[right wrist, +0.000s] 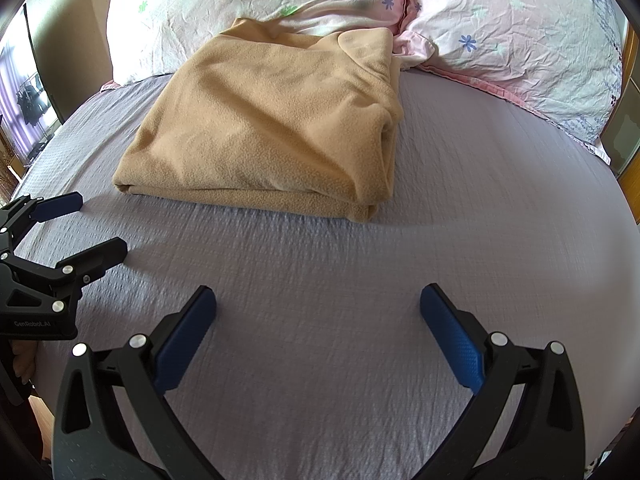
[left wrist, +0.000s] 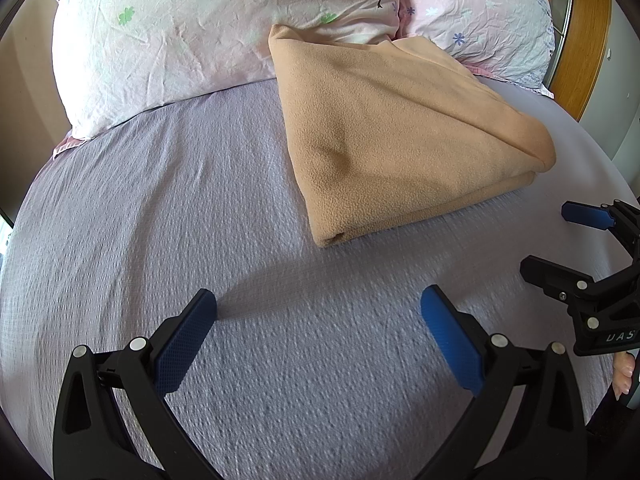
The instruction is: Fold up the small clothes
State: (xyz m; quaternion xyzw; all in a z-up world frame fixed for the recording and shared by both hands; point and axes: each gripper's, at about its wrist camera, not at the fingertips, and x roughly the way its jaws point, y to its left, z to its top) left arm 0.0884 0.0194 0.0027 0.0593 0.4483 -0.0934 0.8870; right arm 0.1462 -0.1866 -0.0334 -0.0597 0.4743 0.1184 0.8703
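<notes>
**A:** Where's the garment from where you sit?

**B:** I see the tan fleece garment, folded into a thick rectangle (left wrist: 400, 136), lying on the lavender textured bedsheet (left wrist: 160, 220), its far edge up against the pale pink flowered pillows (left wrist: 180, 40). Taking the fleece as my landmark: both of my tools are on its near side, apart from it, with a strip of bare sheet between.

**A:** Which tool is closer?

**B:** I judge the right one. In its own view the right tool (right wrist: 318, 300) points almost straight at the fleece's near layered edge. The left tool (left wrist: 318, 300) sits off the fleece's near-left corner, so the bundle lies ahead and to the right of it.

**A:** How does the bundle run?

**B:** Its near edge runs roughly crosswise to my right tool, and the rounded fold is along the fleece's right side. Its longer axis I can't call; the lens bends it.

**A:** And the tools themselves?

**B:** Both are spread wide, blue pads well apart, nothing between them, touching nothing that I can see. They hover over bare sheet.

**A:** Anything left to do?

**B:** It looks already folded to me; at most, another fold from that near edge.
</notes>
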